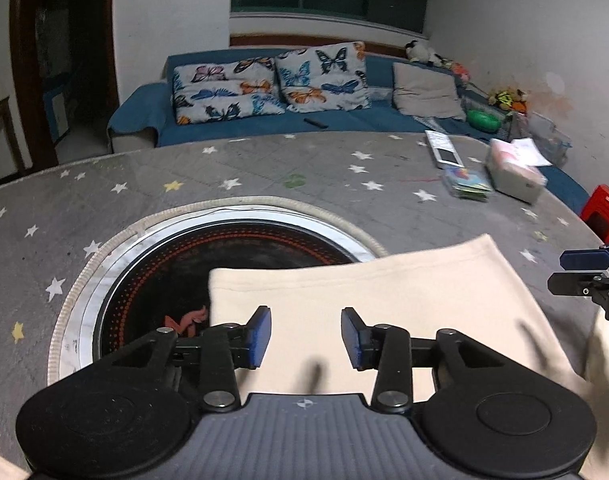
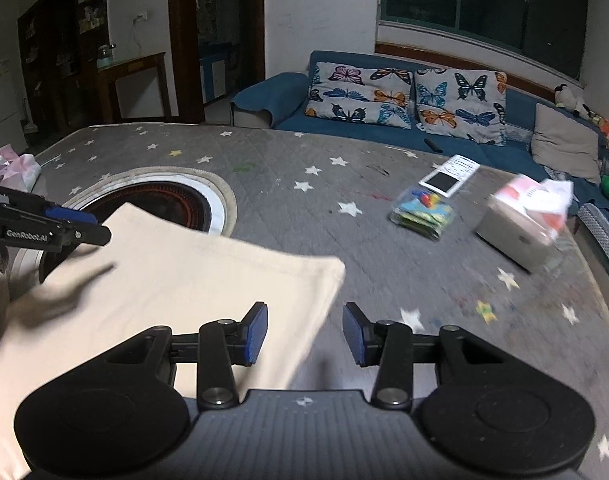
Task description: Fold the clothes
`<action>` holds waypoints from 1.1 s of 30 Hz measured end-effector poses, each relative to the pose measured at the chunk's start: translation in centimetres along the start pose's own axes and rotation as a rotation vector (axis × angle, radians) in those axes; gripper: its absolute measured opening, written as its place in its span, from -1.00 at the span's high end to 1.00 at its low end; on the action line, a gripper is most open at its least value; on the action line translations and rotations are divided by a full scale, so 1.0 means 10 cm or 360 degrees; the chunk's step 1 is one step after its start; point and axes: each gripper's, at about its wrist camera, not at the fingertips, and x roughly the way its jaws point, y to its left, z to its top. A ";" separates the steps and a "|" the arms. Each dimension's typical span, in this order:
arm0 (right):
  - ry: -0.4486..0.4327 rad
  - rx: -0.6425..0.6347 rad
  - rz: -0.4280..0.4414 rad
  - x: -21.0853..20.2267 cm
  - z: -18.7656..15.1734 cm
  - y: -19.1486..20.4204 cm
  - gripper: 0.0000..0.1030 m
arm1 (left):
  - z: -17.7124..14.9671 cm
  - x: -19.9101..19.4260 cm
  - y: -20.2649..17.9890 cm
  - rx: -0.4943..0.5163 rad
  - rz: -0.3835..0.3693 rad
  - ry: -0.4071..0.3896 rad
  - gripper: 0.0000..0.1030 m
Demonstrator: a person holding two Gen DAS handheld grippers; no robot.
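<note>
A cream garment (image 1: 388,300) lies flat on the grey star-patterned table cover, its far hem folded over part of the round black inset. My left gripper (image 1: 305,338) hovers open above the garment's near middle, nothing between its blue pads. My right gripper (image 2: 305,334) is open too, over the garment's (image 2: 192,280) right edge, with the left pad above cloth and the right pad above bare cover. The right gripper (image 1: 584,272) shows at the right edge of the left wrist view, and the left gripper (image 2: 60,224) reaches in at the left of the right wrist view.
A round black heater inset (image 1: 224,264) with a white rim sits in the table. At the far right lie a white remote (image 2: 448,178), a clear box of coloured items (image 2: 422,214) and a tissue box (image 2: 524,224). A blue sofa (image 2: 384,120) stands behind, and a red stool (image 1: 602,208) beside the table.
</note>
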 end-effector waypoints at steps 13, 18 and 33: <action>-0.0010 0.0284 -0.0323 -0.79 -0.88 -0.41 0.14 | -0.45 -0.58 -0.55 0.0131 -0.0186 -0.0052 -0.14; -0.0010 0.0433 -0.0454 -0.94 -1.14 -0.66 0.14 | -0.62 -0.68 -0.79 0.0166 -0.0282 -0.0030 -0.21; -0.0078 0.0686 -0.0568 -0.80 -1.33 -1.03 0.64 | -0.86 -0.74 -1.19 0.0273 -0.0361 0.0034 -0.30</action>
